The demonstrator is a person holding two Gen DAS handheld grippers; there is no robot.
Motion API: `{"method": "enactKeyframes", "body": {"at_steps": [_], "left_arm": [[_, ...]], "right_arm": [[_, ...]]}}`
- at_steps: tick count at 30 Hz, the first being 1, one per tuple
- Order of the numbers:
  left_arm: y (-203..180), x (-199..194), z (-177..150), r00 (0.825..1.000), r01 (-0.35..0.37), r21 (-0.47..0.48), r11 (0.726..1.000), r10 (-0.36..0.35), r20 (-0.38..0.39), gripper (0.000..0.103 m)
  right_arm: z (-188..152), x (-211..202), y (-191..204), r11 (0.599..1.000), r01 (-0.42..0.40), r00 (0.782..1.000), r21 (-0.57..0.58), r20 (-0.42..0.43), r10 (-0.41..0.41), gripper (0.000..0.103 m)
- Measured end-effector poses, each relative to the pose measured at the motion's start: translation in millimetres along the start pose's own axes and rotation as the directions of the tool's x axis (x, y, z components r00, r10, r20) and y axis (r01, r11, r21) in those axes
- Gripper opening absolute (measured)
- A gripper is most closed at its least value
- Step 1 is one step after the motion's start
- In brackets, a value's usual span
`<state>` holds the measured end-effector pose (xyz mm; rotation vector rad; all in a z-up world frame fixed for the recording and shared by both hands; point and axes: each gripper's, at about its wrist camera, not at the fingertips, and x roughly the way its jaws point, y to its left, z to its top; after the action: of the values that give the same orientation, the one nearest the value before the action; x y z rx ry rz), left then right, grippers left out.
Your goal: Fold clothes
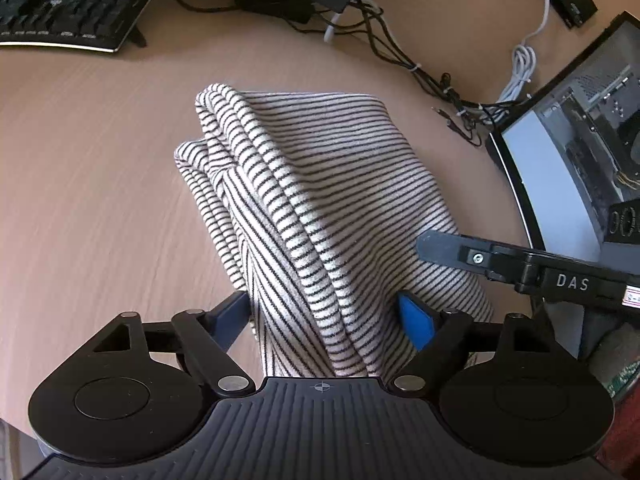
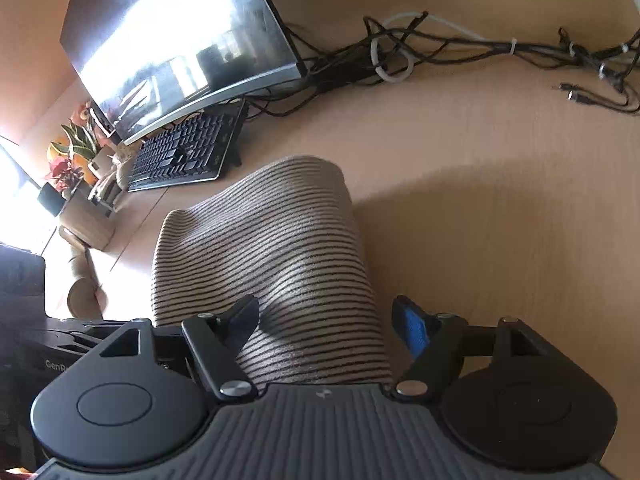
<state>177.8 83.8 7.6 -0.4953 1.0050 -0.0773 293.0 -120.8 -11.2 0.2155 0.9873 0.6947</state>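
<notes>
Both grippers, left (image 1: pixel 324 316) and right (image 2: pixel 326 322), hang with jaws open around a folded striped garment (image 1: pixel 320 184), pads not pressing it. It lies mid-frame on the counter (image 1: pixel 88 168), keyboard (image 1: pixel 68 0) upper left, cables (image 2: pixel 480 44) upper right.

The right gripper (image 2: pixel 326 320) hangs with its 2 blue-padded fingers (image 2: pixel 416 330) spread over the folded striped garment (image 2: pixel 272 264) on the wooden desk (image 2: pixel 500 208), with a keyboard (image 2: pixel 188 152) and monitor (image 2: pixel 176 40) toward 10 o'clock and tangled cables (image 2: pixel 460 48) toward 1 o'clock.
</notes>
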Motion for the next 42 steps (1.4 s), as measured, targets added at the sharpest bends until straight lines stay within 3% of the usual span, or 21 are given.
{"method": "enactKeyframes", "body": {"at_steps": [5,15,27,32,34,37,42], "left_arm": [[-1,-1,-1,1.0,0.005,0.036,0.999,-0.005,0.006,0.08],[27,-5,13,0.999,0.05,0.018,0.999,-0.05,0.015,0.076],[137,-32,58,0.994,0.028,-0.08,0.996,-0.019,0.11,0.075],[169,-34,71,0.986,0.075,-0.086,0.993,-0.061,0.154,0.073],[174,-40,75,0.986,0.088,-0.074,0.993,-0.076,0.148,0.073],[171,-64,81,0.983,0.07,0.02,0.997,-0.072,0.168,0.073],[160,-97,111,0.942,0.166,0.133,0.977,-0.197,0.271,0.077]], "right_arm": [[1,10,5,1.0,-0.007,0.999,-0.019,-0.039,0.007,0.075],[21,33,32,0.999,0.011,0.997,-0.042,-0.078,-0.014,0.072],[68,124,114,0.99,0.01,0.998,-0.14,-0.062,-0.019,0.072],[83,141,124,0.991,0.017,0.998,-0.134,-0.058,-0.025,0.073],[83,139,123,0.992,0.027,0.998,-0.124,-0.052,-0.033,0.073],[76,127,121,0.993,0.047,0.998,-0.109,-0.029,-0.05,0.076],[52,104,114,0.996,0.08,0.997,-0.037,-0.002,-0.08,0.081]]}}
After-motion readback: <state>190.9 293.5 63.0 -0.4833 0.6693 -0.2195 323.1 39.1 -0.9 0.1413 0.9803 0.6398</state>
